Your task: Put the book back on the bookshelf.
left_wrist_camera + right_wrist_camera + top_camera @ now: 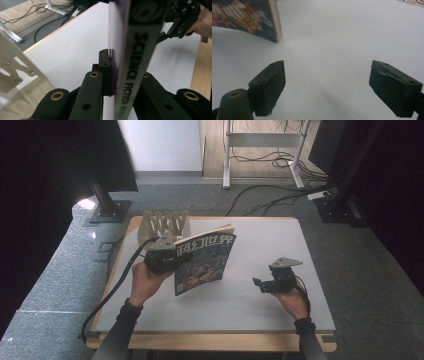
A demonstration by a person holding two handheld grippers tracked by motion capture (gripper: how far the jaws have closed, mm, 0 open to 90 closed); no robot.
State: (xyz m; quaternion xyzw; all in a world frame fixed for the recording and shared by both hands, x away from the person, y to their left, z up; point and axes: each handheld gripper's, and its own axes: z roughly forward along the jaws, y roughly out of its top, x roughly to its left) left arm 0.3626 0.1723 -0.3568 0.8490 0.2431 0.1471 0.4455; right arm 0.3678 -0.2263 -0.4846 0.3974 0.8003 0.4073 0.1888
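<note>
- While the left gripper [167,256] clamped the magazine [204,262] by its spine, the magazine stood upright near the table's [280,245] centre, long axis vertical.
- The wooden rack [164,224] stood just behind it, nearer the left hand.
- The right gripper [261,284] hung released, well apart.

evenly lit from above, bright on the white table [260,270], dark at both side edges of the high view. soft, faint shadows under the magazine [204,262]. blurred spine lettering and rack [17,72] up close; slightly soft, grainy throughout.
</note>
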